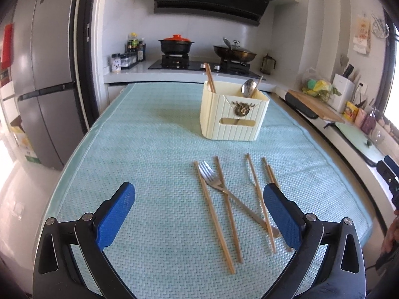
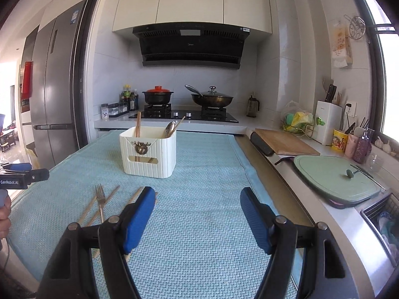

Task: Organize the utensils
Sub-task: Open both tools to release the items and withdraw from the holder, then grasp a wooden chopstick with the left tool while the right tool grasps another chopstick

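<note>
chopsticks partly behind blue pad, spoon half-sunk in holder

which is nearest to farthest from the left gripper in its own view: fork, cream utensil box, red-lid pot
Measured from the left gripper, jaws open:
1. fork lies on the blue mat just ahead, slightly right, crossing the chopsticks.
2. cream utensil box stands farther up the mat, right of centre.
3. red-lid pot sits on the stove at the back.

"GenRobot.AI" reads in white on the black left tongs body; other labels illegible
</note>
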The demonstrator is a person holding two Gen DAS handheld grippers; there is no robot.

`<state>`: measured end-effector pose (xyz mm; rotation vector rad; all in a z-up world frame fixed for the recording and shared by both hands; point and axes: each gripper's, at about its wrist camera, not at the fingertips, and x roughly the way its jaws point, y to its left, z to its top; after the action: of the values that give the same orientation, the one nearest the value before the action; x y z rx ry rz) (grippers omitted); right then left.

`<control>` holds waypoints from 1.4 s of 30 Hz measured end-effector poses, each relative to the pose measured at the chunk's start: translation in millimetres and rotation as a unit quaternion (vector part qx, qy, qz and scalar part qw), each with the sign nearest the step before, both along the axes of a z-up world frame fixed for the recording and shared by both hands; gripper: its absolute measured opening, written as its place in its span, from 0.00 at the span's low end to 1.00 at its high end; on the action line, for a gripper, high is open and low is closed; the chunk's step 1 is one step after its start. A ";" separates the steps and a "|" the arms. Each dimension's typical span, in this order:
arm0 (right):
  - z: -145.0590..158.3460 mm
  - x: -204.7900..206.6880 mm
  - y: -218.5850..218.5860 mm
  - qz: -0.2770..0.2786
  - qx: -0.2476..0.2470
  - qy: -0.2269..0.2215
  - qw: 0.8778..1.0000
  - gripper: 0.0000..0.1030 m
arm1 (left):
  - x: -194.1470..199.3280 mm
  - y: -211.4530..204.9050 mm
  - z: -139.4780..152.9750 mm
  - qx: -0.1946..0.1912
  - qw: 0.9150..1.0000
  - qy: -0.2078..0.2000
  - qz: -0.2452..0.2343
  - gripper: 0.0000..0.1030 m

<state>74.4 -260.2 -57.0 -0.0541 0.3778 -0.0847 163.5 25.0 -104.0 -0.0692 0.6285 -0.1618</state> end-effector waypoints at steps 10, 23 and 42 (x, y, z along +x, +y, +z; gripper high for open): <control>-24.0 1.8 5.4 0.008 0.008 0.021 1.000 0.70 | -4.2 14.8 -25.8 -0.033 0.998 0.045 0.005 0.99; -43.4 11.0 12.1 0.024 0.016 0.060 0.998 0.67 | 6.9 7.6 -44.8 -0.021 0.997 0.075 0.019 0.99; -94.1 89.0 29.6 0.096 0.088 0.202 0.971 0.32 | 56.4 -2.3 -72.3 -0.011 0.993 0.114 0.016 0.99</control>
<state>163.5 -230.6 -151.1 0.0698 0.7828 0.1550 220.0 22.8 -176.3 -0.1194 0.8535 -0.1299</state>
